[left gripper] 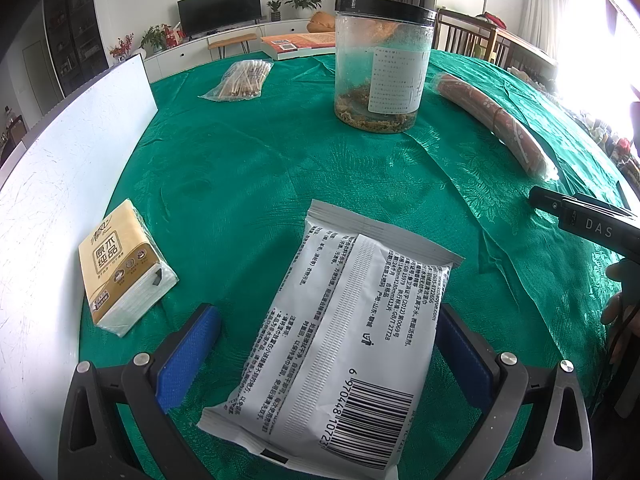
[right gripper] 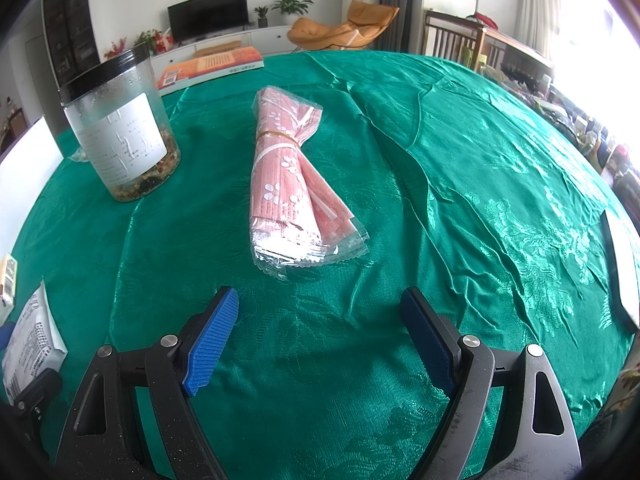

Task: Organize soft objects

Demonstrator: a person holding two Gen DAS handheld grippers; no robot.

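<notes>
Left gripper [left gripper: 320, 356] spread wide, blue pads [left gripper: 188, 356] either side of a white wet-wipe pack [left gripper: 340, 344]; left pad clearly apart from the pack, right pad partly hidden behind its edge, contact not discernible. Pack lying flat on the green tablecloth [left gripper: 248, 168], barcode end nearest the camera, sealed end pointing toward 12 o'clock. At 9 o'clock from the pack, a yellow tissue packet [left gripper: 124, 264], close against a white board [left gripper: 52, 184]. Toward 12 o'clock, well apart, a clear jar [left gripper: 380, 68] with a black lid, upright. At 11 o'clock, a bag of sticks [left gripper: 240, 80]; beyond it, a book [left gripper: 296, 42].

Right gripper [right gripper: 320, 336] likewise wide apart, pads [right gripper: 212, 340] holding nothing, only cloth between them. At 12 o'clock from those fingers, near but not touching, a pink bundle of wrapped masks [right gripper: 288, 168], banded around the middle. Same jar at 10 o'clock in the right wrist view, wipe pack at 8 o'clock by the frame edge.
</notes>
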